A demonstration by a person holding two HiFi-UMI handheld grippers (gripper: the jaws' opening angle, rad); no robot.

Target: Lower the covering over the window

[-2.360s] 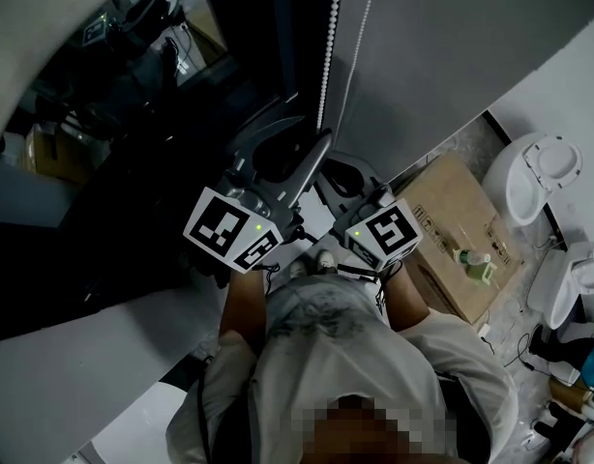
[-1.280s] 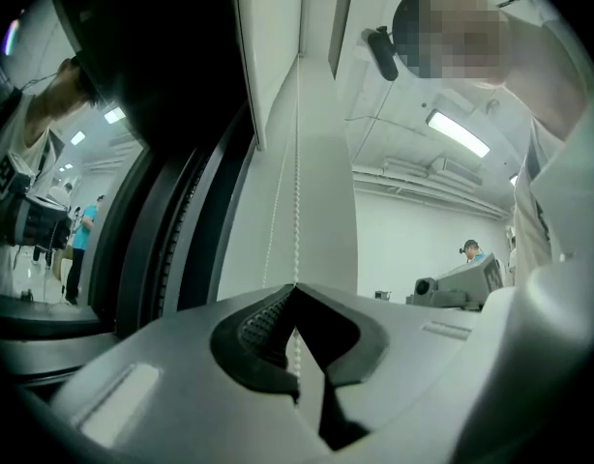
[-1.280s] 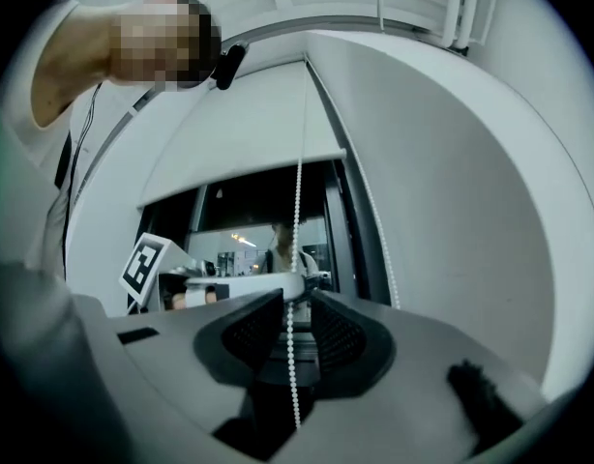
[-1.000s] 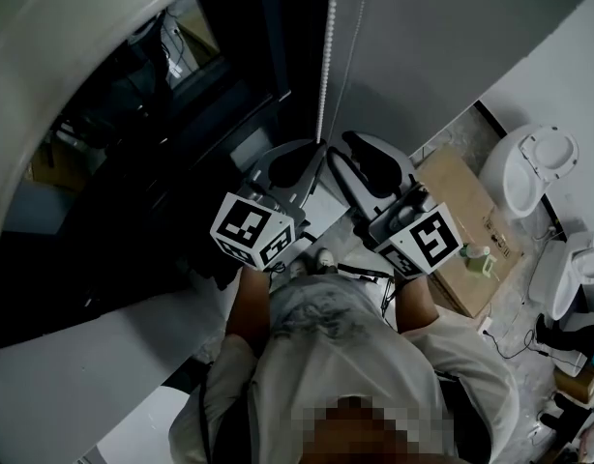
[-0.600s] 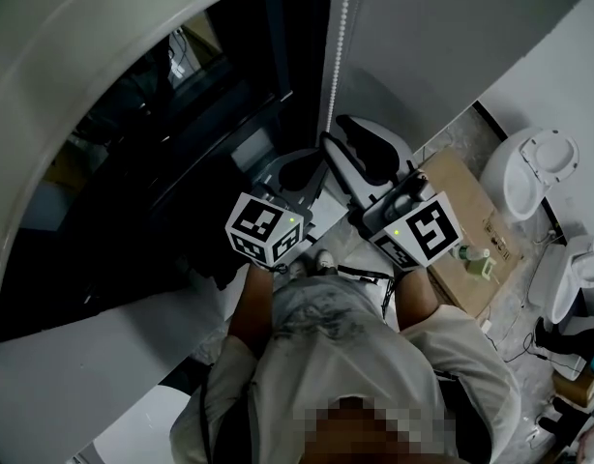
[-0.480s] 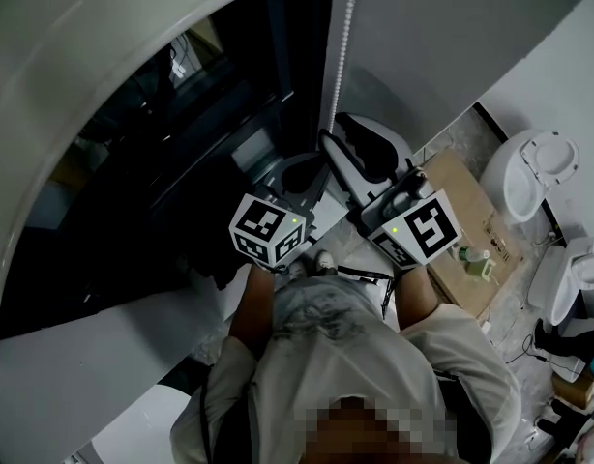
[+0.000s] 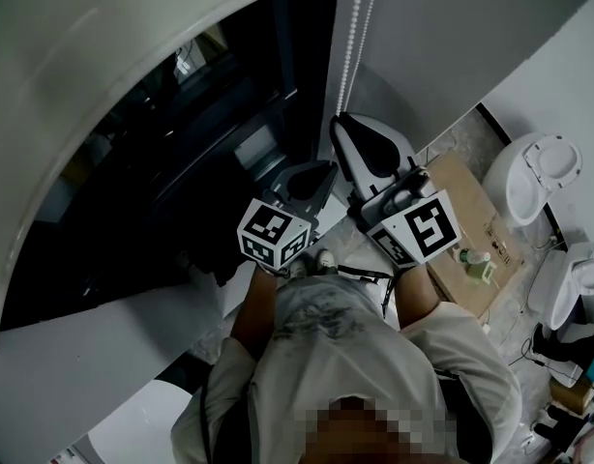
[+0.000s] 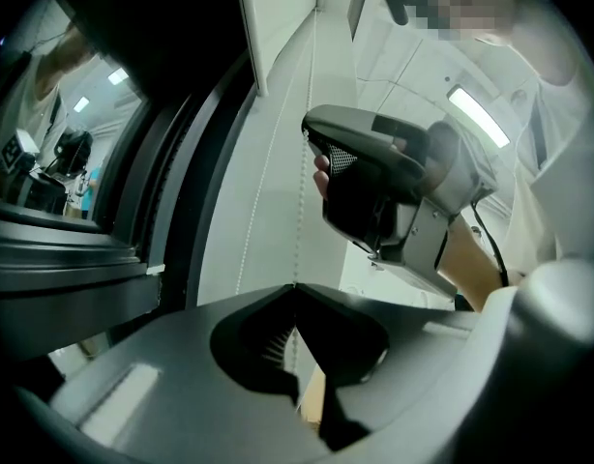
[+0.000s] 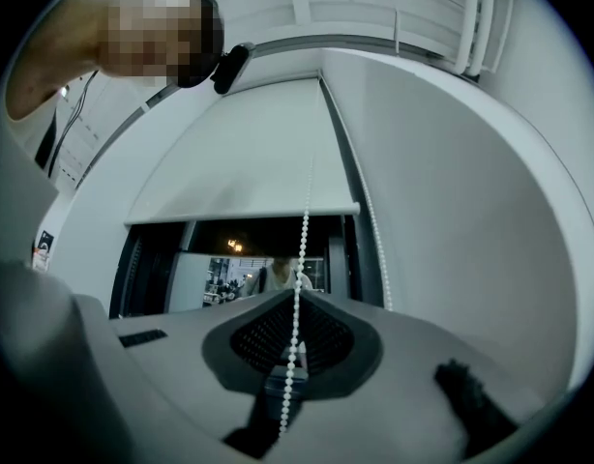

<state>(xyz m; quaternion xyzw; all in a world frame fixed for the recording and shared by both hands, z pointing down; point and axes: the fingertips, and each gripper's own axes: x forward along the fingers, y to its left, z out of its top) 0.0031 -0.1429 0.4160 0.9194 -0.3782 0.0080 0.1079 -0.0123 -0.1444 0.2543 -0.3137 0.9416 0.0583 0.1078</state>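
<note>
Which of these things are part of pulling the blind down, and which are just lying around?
In the job: blind; window; chain; left gripper, shut on the chain; right gripper, jaws closing with the chain between them.
Lying about: box; green bottle on it; white fixtures on the floor.

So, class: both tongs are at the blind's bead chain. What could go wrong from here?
1. The right tongs are closing on the thin chain; the beads could slip through before they bite.
2. A second strand hangs close by; catching it instead might raise the blind.
3. The left tongs are shut on the chain just below, so the two could knock together.
</note>
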